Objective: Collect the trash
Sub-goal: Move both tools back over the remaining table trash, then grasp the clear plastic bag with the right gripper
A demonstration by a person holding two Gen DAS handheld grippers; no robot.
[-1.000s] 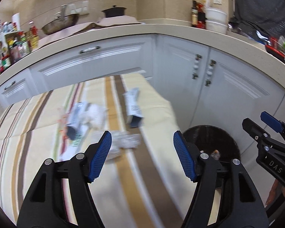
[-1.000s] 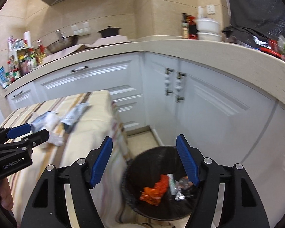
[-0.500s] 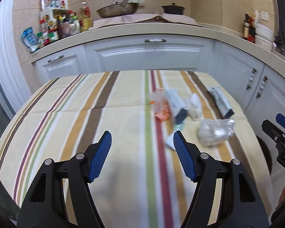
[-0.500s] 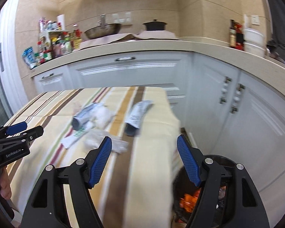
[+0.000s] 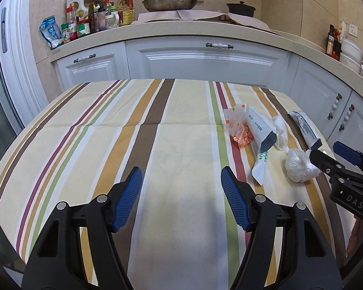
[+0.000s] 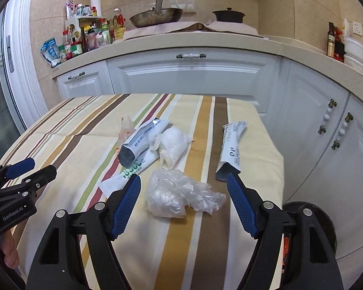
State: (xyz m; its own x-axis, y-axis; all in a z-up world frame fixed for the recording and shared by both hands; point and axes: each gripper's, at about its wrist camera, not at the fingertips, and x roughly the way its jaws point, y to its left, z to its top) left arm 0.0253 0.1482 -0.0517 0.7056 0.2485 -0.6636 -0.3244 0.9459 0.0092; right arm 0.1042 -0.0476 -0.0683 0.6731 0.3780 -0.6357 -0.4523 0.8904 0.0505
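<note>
Trash lies on the striped tablecloth (image 6: pixel 60 130): a crumpled clear plastic bag (image 6: pixel 179 197), white tissue (image 6: pixel 173 145), grey-white pouches (image 6: pixel 142 142) and a clear bag holding orange bits (image 5: pixel 240 130). The black round bin (image 6: pixel 324 220) beside the table shows orange scraps inside. The right gripper (image 6: pixel 184 204) is opening around the plastic bag, not pressing it; the left gripper (image 5: pixel 181 198) gapes over bare cloth.

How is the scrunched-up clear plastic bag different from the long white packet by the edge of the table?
The clear plastic bag is crumpled into a see-through lump; the long white packet is narrow, printed, not see-through, with a dark open end. The bag lies nearer the right gripper, whose jaws are opening. Both rest on the striped tablecloth.
</note>
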